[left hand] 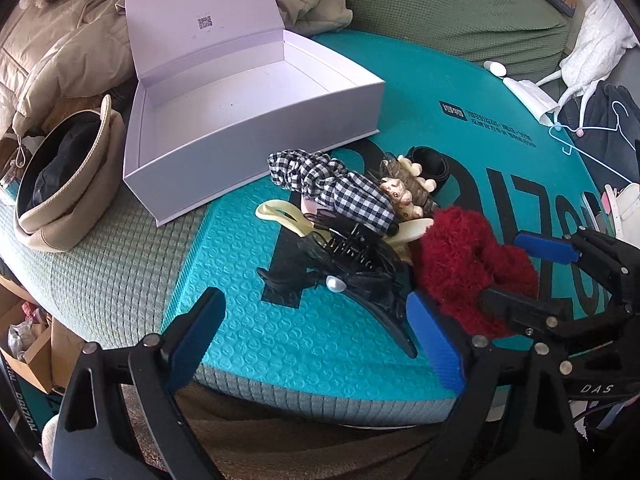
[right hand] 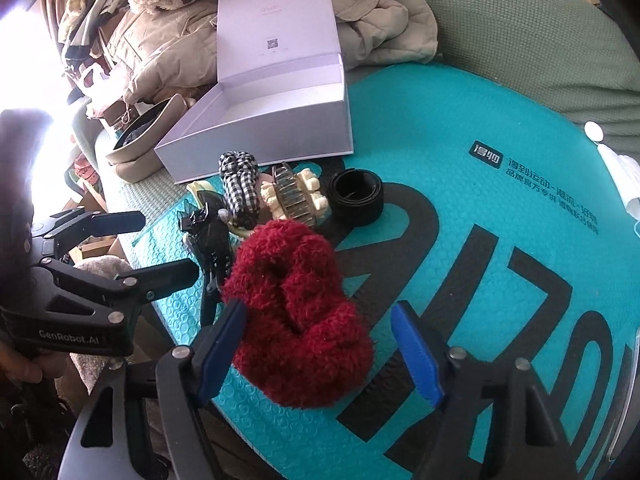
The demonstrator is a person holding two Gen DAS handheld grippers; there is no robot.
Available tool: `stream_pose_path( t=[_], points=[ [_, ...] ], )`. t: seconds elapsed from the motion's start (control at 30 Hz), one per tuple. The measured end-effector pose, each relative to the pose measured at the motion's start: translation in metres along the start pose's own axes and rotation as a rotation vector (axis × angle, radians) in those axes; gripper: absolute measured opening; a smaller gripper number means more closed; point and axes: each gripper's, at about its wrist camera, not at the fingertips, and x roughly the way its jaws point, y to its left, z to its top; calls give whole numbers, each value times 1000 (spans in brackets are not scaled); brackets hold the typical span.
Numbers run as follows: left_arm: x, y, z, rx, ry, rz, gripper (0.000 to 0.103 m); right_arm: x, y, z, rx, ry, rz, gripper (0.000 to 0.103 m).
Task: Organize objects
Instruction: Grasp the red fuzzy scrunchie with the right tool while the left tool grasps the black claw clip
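A pile of hair accessories lies on a teal bubble mailer (left hand: 320, 340) (right hand: 500, 280): a fuzzy red scrunchie (left hand: 468, 264) (right hand: 300, 312), a black claw clip with a pearl (left hand: 352, 276) (right hand: 210, 240), a checked scrunchie (left hand: 332, 184) (right hand: 240, 184), a cream clip (left hand: 280, 216), a beige claw clip (right hand: 296, 196) and a black band (left hand: 430, 166) (right hand: 356, 196). An open white box (left hand: 240, 120) (right hand: 272, 120) stands empty behind them. My left gripper (left hand: 316, 340) is open in front of the black clip. My right gripper (right hand: 320, 352) (left hand: 516, 268) is open, its jaws on either side of the red scrunchie.
A beige hat (left hand: 60, 188) (right hand: 136, 144) lies left of the box. Coats (left hand: 60, 40) are heaped behind. A green cushion (left hand: 460, 8) is at the back right. A white hanger (left hand: 592, 136) and white cloth (left hand: 600, 48) lie at the right edge.
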Motion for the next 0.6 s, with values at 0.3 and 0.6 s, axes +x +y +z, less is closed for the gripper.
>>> stream_pose_path(
  t=[0.3, 0.6],
  points=[
    [8, -9, 1, 0, -10, -62, 61, 1, -6, -9, 4, 8, 91, 53],
    [12, -10, 5, 5, -40, -103, 56, 2, -5, -10, -16, -8, 109, 49]
  ],
)
